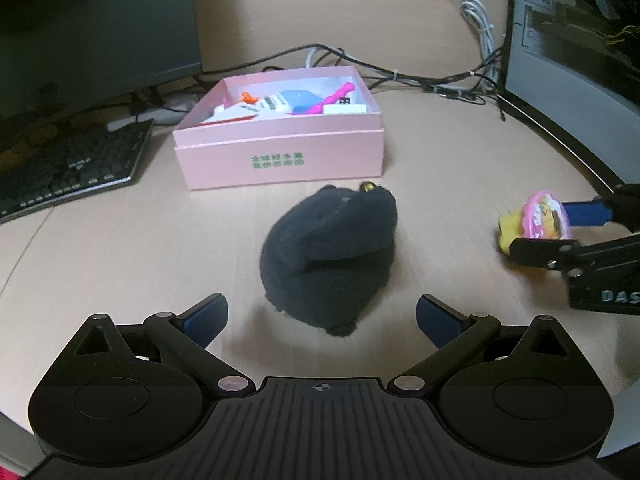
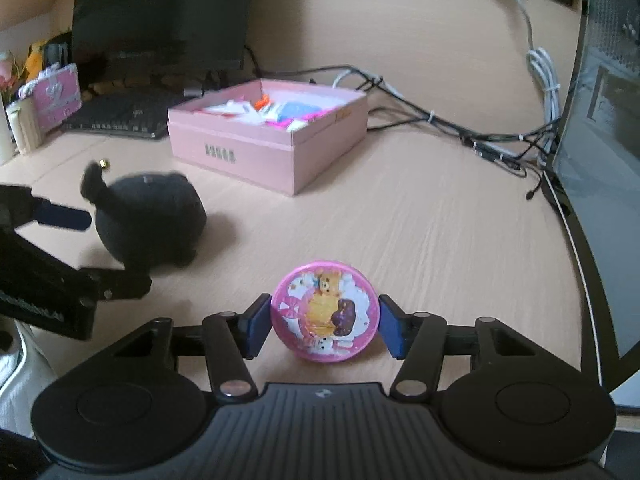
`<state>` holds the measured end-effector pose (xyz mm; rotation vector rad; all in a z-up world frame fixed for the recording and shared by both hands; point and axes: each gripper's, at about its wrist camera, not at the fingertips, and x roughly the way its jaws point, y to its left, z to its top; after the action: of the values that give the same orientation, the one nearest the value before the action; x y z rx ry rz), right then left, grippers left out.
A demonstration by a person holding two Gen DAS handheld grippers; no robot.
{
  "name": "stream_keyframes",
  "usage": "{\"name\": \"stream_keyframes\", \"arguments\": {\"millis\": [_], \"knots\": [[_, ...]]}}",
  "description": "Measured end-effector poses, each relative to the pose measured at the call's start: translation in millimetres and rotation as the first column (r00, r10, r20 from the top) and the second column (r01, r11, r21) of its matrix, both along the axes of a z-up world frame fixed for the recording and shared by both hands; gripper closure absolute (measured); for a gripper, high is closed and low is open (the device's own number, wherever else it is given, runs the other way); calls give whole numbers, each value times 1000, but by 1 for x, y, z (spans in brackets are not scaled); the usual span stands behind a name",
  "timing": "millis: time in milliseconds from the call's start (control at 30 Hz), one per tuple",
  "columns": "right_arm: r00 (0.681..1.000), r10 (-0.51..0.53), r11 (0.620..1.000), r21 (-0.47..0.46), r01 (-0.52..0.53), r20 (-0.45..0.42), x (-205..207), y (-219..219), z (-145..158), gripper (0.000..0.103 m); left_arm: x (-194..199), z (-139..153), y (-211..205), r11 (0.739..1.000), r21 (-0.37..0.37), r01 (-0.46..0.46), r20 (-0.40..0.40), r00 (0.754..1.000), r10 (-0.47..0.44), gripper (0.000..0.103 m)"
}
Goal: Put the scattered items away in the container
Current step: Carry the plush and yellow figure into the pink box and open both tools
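Nearest, the right gripper [image 2: 325, 322] has its blue pads [image 2: 256, 326] pressed against both rims of the round pink tin [image 2: 325, 312] — clamped on it, edge to edge, held low over the desk [image 2: 420, 220], though I cannot tell if the tin is lifted clear or grazing the wood. Risk here, as I judge it: a hard round rim held only at two opposite points could pivot or squirt out if the hand tilts on the carry, and a dropped tin would probably roll toward the cables [image 2: 472, 140]. Next out, the left gripper [image 1: 322, 316] hangs with its jaws wide apart and nothing between them, aimed at the black plush toy [image 1: 330, 256], which sits on the desk just short of the container. The plush is soft and bulky — a pinch may catch only fluff and slip, and it looks large against the space left inside. With both hands heading for the same opening, they could collide. Farthest, the pink box [image 1: 280, 156] stands open and already crowded, so the tin may perch on the pile and not settle. Count: two grippers, two loose items outside (one tin, one plush), one box, several small items in it — too jumbled to number; one keyboard [image 1: 72, 168] and one monitor [image 2: 160, 12] behind.
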<state>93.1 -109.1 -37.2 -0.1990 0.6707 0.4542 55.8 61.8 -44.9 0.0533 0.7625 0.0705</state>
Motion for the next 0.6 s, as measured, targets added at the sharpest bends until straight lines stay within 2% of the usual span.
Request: {"name": "stream_keyframes", "arguments": {"millis": [133,233,300,333,467,600], "knots": [[1000,19,1000,6,-20,9,-3,2,11,47,8,1,-4,999,51,0,46,999,-3,1],[999,36,999,6,-37,10,-7,3,19,47,14,0,-7,998,55,13,68,998,-16,3],[999,50,999,6,-50,7,-10,3,25,47,16,1,-10,998,64,30,80,996,-35,23],[998,58,998,8,-58,3,-11,2,28,47,17,0,-11,997,73,35,77,996,-41,26],[996,87,996,7,-87,-15,-15,1,39,47,13,3,-7,997,55,44,79,996,-48,30],[994,102,995,18,-102,-27,-14,1,51,47,3,19,1,994,48,93,80,992,-97,30]]}}
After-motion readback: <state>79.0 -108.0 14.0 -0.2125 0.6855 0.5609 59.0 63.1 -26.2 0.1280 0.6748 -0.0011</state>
